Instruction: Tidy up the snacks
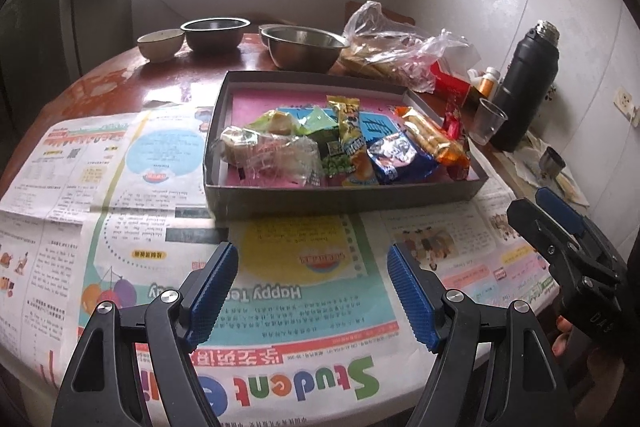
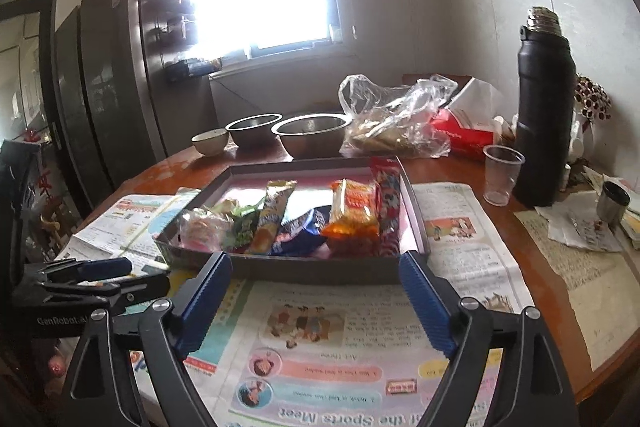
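A shallow grey box (image 1: 344, 195) with a pink floor stands on the newspaper (image 1: 168, 235) and holds several snack packets: a clear bag (image 1: 272, 153), a green pea pack (image 1: 334, 155), a yellow pack (image 1: 352, 139), a blue pack (image 1: 400, 157), an orange biscuit pack (image 1: 434, 141) and a red pack (image 1: 454, 131). The box also shows in the right wrist view (image 2: 316, 267). My left gripper (image 1: 312, 291) is open and empty, hovering over the newspaper in front of the box. My right gripper (image 2: 316, 301) is open and empty, just before the box's near wall.
Behind the box stand a ceramic bowl (image 1: 160, 45), two steel bowls (image 1: 304, 47), a plastic bag of food (image 1: 396, 51) and a red carton (image 1: 452, 83). A clear cup (image 1: 488, 121), a black flask (image 1: 524, 83) and a small steel cup (image 2: 612, 205) stand at the right.
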Action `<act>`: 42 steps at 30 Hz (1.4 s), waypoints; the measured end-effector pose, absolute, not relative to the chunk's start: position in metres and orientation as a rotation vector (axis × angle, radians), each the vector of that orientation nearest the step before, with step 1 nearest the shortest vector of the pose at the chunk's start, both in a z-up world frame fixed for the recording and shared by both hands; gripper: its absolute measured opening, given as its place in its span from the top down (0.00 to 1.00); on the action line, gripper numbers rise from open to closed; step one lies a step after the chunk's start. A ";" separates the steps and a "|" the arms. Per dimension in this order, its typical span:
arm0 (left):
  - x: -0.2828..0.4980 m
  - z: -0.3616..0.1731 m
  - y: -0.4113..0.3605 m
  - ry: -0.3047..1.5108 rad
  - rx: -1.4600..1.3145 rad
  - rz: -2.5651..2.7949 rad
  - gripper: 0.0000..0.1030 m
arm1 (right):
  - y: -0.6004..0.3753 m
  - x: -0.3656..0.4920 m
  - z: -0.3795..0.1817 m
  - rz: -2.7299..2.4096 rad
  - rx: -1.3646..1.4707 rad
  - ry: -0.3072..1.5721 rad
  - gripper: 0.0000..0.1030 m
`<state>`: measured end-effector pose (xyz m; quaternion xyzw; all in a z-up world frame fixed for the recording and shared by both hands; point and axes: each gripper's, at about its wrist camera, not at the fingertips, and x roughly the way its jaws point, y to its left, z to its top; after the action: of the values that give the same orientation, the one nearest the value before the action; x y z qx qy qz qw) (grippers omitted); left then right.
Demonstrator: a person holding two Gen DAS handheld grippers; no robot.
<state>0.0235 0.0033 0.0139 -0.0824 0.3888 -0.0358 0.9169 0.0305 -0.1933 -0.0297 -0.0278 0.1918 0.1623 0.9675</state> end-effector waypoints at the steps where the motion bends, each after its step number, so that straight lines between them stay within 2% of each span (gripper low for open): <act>1: 0.022 0.014 0.003 0.801 -0.169 -0.073 0.24 | -0.194 0.029 -0.031 0.324 -0.058 0.390 0.15; 5: 0.018 0.013 0.005 0.800 -0.173 -0.072 0.24 | -0.197 0.025 -0.035 0.310 -0.047 0.404 0.09; 12: 0.011 0.009 0.001 0.815 -0.150 -0.063 0.24 | -0.189 0.016 -0.040 0.321 -0.085 0.405 0.08; 19: 0.006 0.002 0.000 0.831 -0.136 -0.057 0.24 | -0.185 0.010 -0.043 0.306 -0.111 0.398 0.02; 42: 0.005 0.002 0.000 0.835 -0.128 -0.054 0.24 | -0.180 0.012 -0.052 0.296 -0.121 0.425 0.02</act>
<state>0.0048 -0.0001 0.0019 -0.0620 0.4052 -0.0261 0.9117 0.0121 -0.1797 -0.0523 -0.0599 0.2101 0.1465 0.9648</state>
